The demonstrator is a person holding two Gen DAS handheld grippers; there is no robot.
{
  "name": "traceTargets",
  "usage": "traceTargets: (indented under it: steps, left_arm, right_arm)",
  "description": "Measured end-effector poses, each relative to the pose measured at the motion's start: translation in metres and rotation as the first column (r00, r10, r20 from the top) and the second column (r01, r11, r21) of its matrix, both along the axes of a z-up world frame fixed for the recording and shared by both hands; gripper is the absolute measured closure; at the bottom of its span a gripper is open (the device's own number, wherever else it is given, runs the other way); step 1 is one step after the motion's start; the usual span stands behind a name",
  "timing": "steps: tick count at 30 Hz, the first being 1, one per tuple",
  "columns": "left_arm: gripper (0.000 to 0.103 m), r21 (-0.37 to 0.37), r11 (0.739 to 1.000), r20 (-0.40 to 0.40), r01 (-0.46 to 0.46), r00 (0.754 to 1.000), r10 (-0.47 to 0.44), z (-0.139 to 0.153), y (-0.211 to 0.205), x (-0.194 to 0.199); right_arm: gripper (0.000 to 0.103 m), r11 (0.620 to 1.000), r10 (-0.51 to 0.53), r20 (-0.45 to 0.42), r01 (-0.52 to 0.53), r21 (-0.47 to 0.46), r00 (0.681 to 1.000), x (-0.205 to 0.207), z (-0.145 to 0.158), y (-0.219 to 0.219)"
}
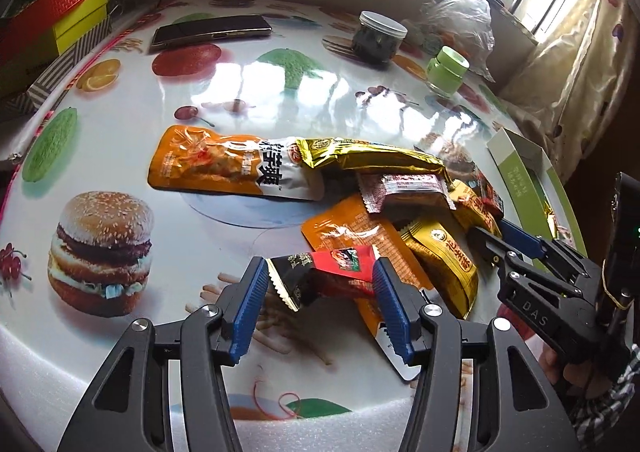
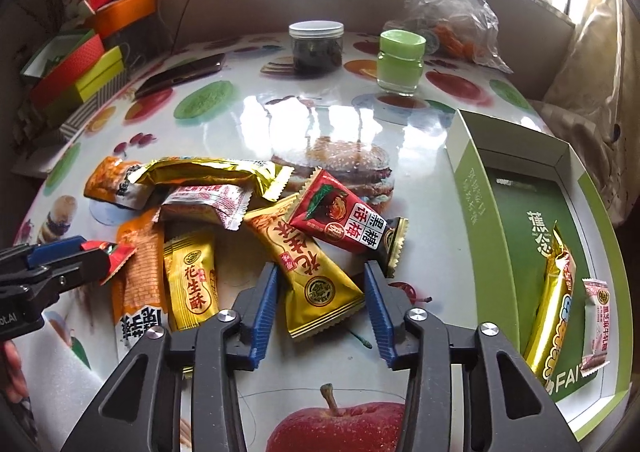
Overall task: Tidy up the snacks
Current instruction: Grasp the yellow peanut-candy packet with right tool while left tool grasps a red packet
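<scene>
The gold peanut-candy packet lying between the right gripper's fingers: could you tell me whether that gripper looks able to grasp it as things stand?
Probably yes. The gold peanut-candy packet lies flat between the right gripper's blue pads, nothing covering its near end. The red plum-candy packet overlaps only its far end and might shift when it is lifted.

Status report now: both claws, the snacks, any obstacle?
Left claw around red-black packet. Right claw open over gold packet. Green box holds two snacks. No obstacle seen.

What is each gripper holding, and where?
Left gripper: red-and-black packet, pinched end to end. Right gripper straddles the gold packet's lower end; grip unclear.
</scene>
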State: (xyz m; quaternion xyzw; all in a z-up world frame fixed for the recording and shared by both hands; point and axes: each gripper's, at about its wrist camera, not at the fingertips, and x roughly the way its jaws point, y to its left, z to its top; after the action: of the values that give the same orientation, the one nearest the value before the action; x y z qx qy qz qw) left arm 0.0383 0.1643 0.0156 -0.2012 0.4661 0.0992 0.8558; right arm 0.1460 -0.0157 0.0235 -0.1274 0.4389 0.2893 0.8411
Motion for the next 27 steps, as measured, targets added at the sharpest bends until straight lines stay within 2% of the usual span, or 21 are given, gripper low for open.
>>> traceTargets:
  steps: [8,11,19,21,23,27]
  left_arm:
    - [0.048,-0.015,1.000,0.000,0.009,1.000,-0.009,0.005,-0.006,0.000]
    - [0.048,0.036,0.999,-0.028,0.034,0.999,-0.033,0.003,-0.013,-0.001]
    - [0.048,0.071,0.994,-0.023,0.083,0.996,-0.082,0.003,-0.014,-0.009]
    - [0.048,0.062,0.994,-0.023,0.093,0.996,-0.092,0.004,-0.012,-0.009]
    - [0.048,0.022,0.997,-0.025,0.070,0.997,-0.069,0.002,-0.006,-0.007]
    - [0.048,0.012,1.000,-0.010,0.022,1.000,-0.022,0.002,0.000,-0.006]
  right_arm:
    - [0.068,0.999,-0.030,-0.009,0.031,0.038,0.999,-0.005,0.003,-0.011]
    - [0.068,0.998,-0.032,-0.022,0.033,0.054,0.999,-0.009,0.004,-0.016]
    - [0.068,0.997,-0.010,-0.048,0.013,0.071,0.999,-0.022,0.006,-0.021]
    - [0.068,0.997,-0.005,-0.045,0.008,0.071,0.999,-0.026,0.007,-0.021]
    - [0.068,0.998,-0.002,-0.052,0.006,0.070,0.999,-0.028,0.006,-0.021]
    - [0.068,0.998,0.004,-0.057,-0.001,0.057,0.998,-0.032,0.003,-0.020]
